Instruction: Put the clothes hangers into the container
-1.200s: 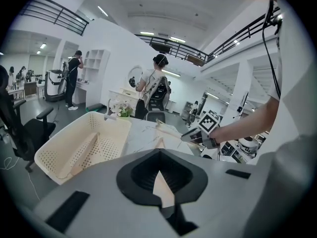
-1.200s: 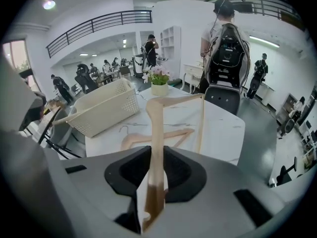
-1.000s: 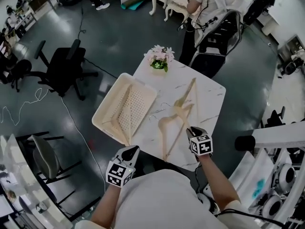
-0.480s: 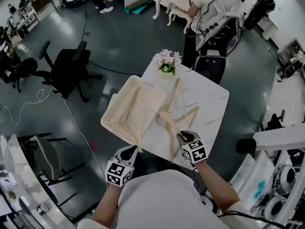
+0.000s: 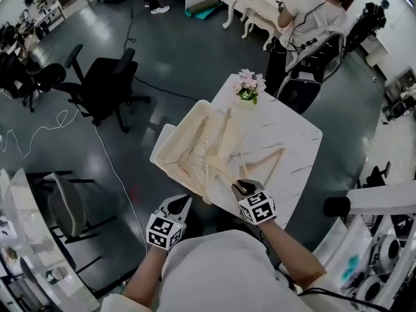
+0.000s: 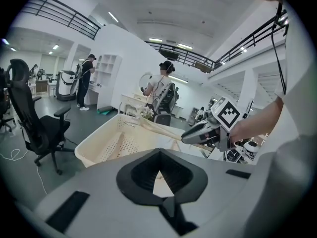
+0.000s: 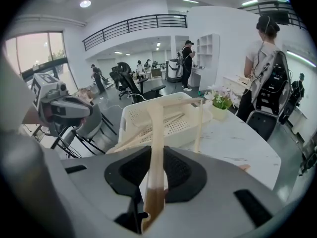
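A cream slotted basket (image 5: 170,153) sits on the left edge of the white marble table (image 5: 296,138), with wooden hangers (image 5: 195,158) lying in it. My right gripper (image 5: 239,187) is shut on one arm of a pale wooden hanger (image 5: 224,145), which reaches out over the basket. In the right gripper view that hanger (image 7: 154,148) runs up from the jaws over the basket (image 7: 171,125). Another hanger (image 5: 263,166) lies on the table beside it. My left gripper (image 5: 182,204) hangs shut and empty off the table's near-left edge. The left gripper view shows the right gripper (image 6: 198,133) holding the hanger (image 6: 158,128).
A small pot of pink flowers (image 5: 249,84) stands at the table's far corner. A black office chair (image 5: 107,83) and a grey chair (image 5: 65,207) stand on the floor to the left. A person (image 5: 312,18) stands beyond the table by a chair (image 5: 302,93).
My right gripper has carried the hanger leftwards from the table's middle until it lies over the basket. The left gripper has shifted slightly and stays empty.
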The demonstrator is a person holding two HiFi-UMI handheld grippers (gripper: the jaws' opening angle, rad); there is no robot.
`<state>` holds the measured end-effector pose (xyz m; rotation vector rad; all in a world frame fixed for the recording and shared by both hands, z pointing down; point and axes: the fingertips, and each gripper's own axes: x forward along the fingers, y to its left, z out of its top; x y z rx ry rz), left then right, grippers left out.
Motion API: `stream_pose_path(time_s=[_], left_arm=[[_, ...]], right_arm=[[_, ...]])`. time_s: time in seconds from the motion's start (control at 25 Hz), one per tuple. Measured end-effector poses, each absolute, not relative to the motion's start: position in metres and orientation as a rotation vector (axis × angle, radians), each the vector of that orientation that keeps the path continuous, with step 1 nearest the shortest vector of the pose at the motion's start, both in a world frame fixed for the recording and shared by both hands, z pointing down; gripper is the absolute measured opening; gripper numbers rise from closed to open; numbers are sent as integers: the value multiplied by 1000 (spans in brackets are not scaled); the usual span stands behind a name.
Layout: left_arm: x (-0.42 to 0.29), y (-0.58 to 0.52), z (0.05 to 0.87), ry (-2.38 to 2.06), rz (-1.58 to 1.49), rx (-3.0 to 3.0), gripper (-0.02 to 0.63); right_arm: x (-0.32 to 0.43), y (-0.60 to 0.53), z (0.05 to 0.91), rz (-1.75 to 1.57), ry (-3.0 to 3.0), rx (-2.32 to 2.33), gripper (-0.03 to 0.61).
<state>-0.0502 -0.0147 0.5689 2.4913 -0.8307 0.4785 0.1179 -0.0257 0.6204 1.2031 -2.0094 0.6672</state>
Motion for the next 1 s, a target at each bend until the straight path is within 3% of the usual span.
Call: stream_pose_path(time_s=[0.52, 1.0], left_arm=[[-115, -21, 574, -882, 458, 2465, 8], [-150, -24, 582, -907, 438, 2436, 8]], right_arm=[[35, -44, 627, 617, -2023, 1103, 87], [5, -65, 675, 771, -1781, 1071, 89]])
